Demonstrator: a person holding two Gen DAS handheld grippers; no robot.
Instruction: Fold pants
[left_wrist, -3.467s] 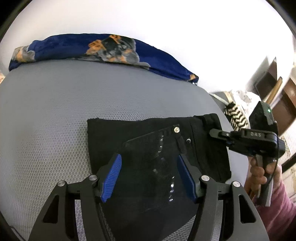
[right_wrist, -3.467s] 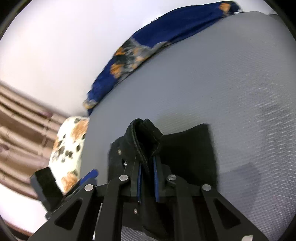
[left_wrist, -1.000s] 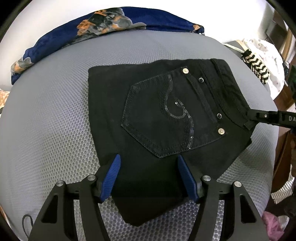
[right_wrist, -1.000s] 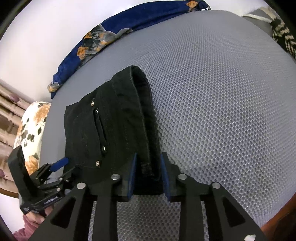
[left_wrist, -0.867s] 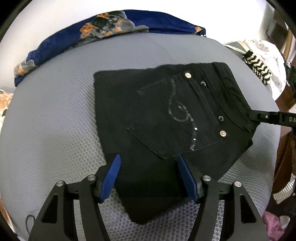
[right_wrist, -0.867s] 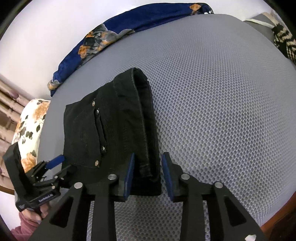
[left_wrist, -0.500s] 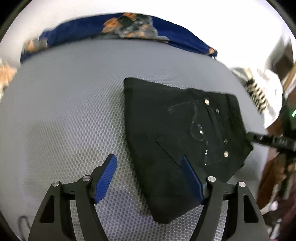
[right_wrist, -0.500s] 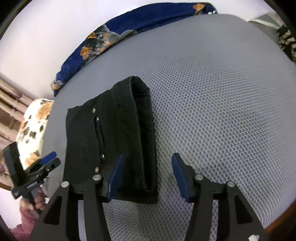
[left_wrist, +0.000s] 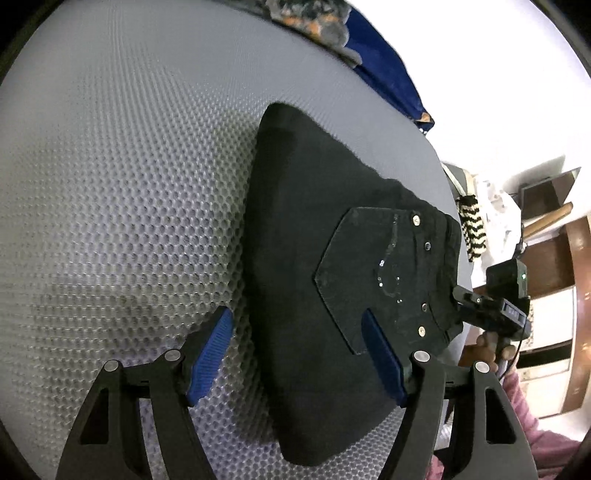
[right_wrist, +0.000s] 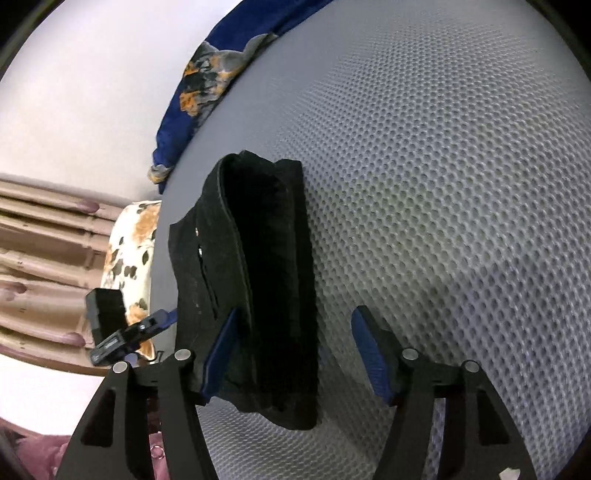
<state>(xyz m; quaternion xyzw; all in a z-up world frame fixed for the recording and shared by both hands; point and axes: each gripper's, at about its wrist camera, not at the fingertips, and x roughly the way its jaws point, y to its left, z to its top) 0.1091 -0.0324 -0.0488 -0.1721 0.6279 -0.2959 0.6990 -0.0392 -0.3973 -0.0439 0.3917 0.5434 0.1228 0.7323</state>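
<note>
Your black jeans (left_wrist: 314, 280) lie folded into a compact stack on the grey mesh mattress (left_wrist: 122, 184), back pocket (left_wrist: 376, 273) up, waistband edge toward your right side. Your left claw (left_wrist: 295, 354) is spread wide and grips nothing; the bundle's near fold edge runs between its blue pads (left_wrist: 208, 354) and straight away from you, so the long axis lines up with that claw's reach. Your right claw (right_wrist: 293, 354) is also wide open and empty, hovering over the waistband end of the jeans (right_wrist: 255, 295), with the layered edge nearer its left pad. Both claws are close; the right one looks better placed for any final tidy-up. The fold appears essentially complete.
</note>
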